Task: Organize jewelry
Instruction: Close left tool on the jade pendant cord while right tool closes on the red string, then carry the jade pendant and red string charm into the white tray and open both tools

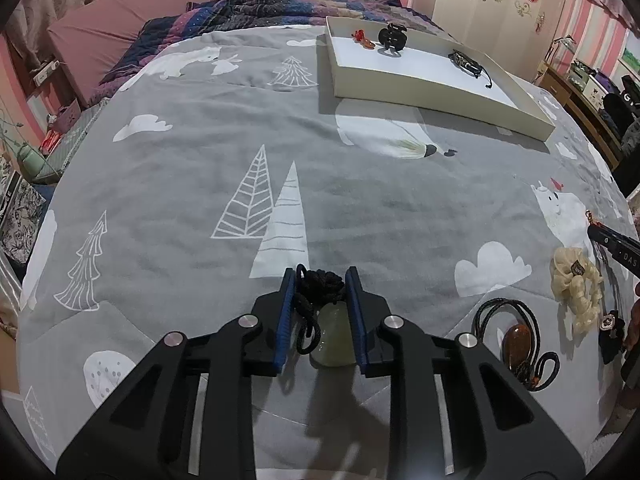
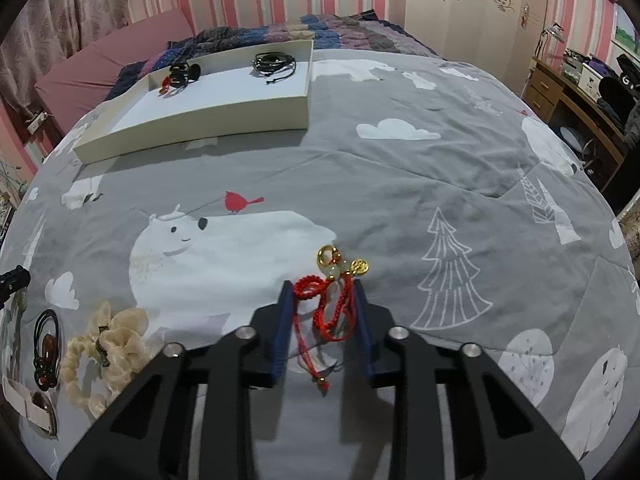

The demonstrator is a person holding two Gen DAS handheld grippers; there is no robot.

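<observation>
My left gripper (image 1: pixel 320 276) points down at the grey bedspread, its blue pads closed against a pale green stone pendant (image 1: pixel 332 340) and its bunched black cord (image 1: pixel 320 282). My right gripper (image 2: pixel 322 286) holds a red braided cord bracelet (image 2: pixel 328 312) between its pads. The bracelet's gold rings and pale bead (image 2: pixel 340 264) stick out past the fingertips. A white tray (image 1: pixel 400 92) (image 2: pixel 208 116) lies farther up the bed. It holds a black claw clip (image 1: pixel 392 38), a small red piece (image 1: pixel 362 38) and black cords (image 2: pixel 274 62).
A cream scrunchie (image 1: pixel 576 284) (image 2: pixel 112 344) and an amber pendant on black braided cord (image 1: pixel 516 340) (image 2: pixel 48 348) lie between the two grippers. Folded quilts (image 1: pixel 260 8) sit at the head of the bed. A wooden desk (image 2: pixel 560 92) stands beside the bed on the right.
</observation>
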